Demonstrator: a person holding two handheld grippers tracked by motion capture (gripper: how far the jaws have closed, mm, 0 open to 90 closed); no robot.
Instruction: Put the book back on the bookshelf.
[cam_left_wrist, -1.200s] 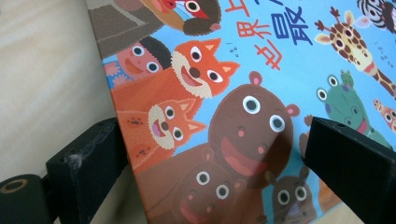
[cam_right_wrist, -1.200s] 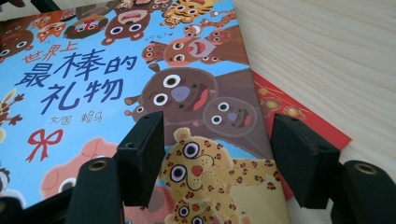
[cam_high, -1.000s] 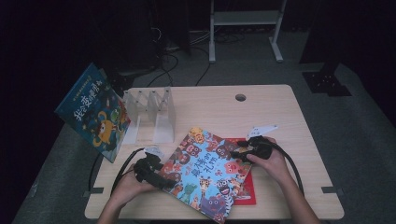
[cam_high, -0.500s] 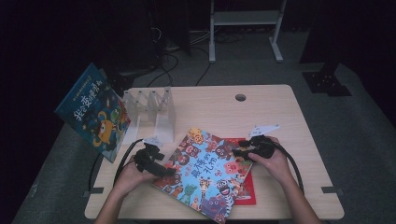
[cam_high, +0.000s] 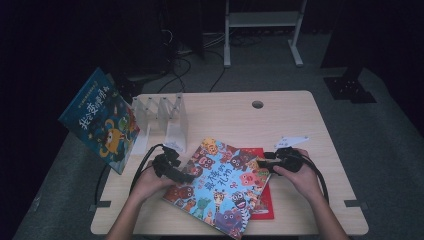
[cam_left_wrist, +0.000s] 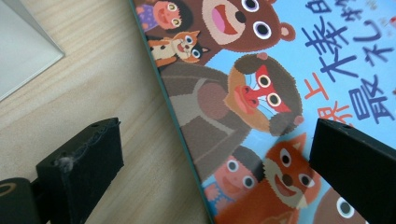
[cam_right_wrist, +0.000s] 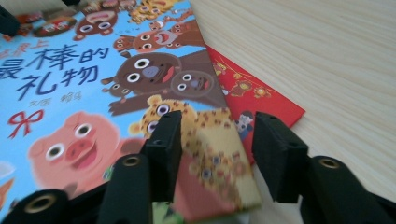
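A blue picture book with cartoon animals lies tilted on the table, partly covering a red book. My left gripper is at the blue book's left edge. In the left gripper view it is open wide, one jaw over bare wood and the other over the cover. My right gripper sits at the book's right corner. In the right gripper view it stands open with the blurred corner of the blue book between its jaws. The red book pokes out beyond that corner.
A clear acrylic book stand stands at the back left of the table, and its base lies close to my left gripper. Another blue book leans off the table's left edge. Bare wood stretches across the back right.
My left gripper has moved forward and slightly right, onto the blue book's left edge. The right gripper has hardly moved. The books lie as before.
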